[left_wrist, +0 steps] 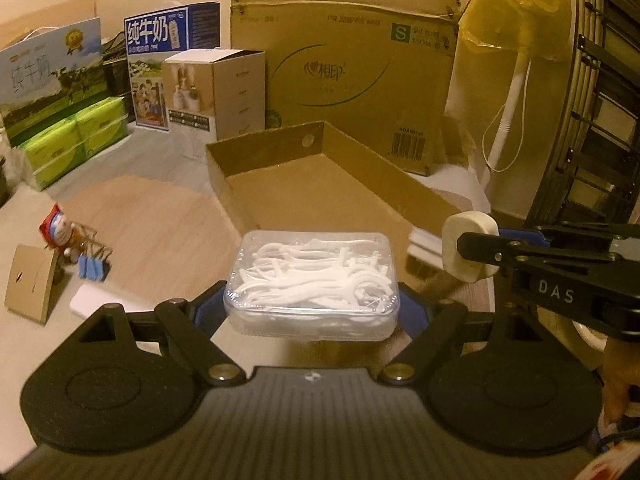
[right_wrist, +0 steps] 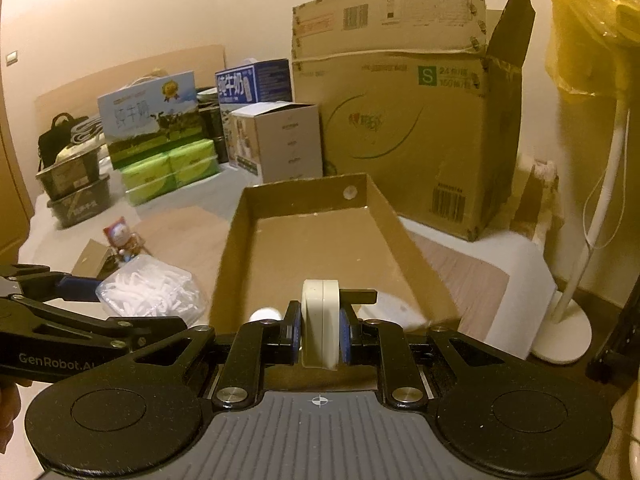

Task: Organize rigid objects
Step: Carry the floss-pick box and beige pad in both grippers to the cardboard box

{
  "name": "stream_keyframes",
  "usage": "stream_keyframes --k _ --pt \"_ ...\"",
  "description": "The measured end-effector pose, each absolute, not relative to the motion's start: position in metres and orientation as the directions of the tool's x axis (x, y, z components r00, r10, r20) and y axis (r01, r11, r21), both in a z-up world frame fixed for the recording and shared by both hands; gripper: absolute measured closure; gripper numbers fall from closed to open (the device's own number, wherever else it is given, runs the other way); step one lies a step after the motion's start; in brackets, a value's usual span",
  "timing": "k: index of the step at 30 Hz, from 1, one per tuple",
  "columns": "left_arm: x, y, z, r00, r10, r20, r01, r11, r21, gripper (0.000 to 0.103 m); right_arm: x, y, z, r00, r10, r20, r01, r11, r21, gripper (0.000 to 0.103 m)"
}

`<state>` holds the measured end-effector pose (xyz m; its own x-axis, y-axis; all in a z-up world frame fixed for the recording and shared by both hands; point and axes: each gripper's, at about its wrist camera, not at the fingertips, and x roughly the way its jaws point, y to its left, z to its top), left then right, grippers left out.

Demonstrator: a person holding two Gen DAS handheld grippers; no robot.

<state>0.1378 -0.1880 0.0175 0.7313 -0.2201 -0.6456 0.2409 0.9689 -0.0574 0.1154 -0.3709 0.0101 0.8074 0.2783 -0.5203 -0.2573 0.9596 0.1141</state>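
Note:
My left gripper is shut on a clear plastic box of white floss picks and holds it above the table, in front of a shallow open cardboard tray. My right gripper is shut on a cream rounded case, held on edge just before the tray's near wall. The case and right gripper also show at the right of the left wrist view. The floss box and left gripper show at the left of the right wrist view.
A Doraemon figure, blue binder clips, a small cardboard piece and a white flat item lie at left. Milk cartons, green tissue packs and a large cardboard box stand behind. A white fan stand is at right.

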Motion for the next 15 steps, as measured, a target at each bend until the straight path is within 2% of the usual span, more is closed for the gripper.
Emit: stream_keyframes --k 15 --pt "0.218 -0.206 0.009 0.724 -0.232 -0.650 0.248 0.966 -0.069 0.019 0.206 -0.386 -0.001 0.779 0.310 -0.545 -0.283 0.949 0.136 0.084"
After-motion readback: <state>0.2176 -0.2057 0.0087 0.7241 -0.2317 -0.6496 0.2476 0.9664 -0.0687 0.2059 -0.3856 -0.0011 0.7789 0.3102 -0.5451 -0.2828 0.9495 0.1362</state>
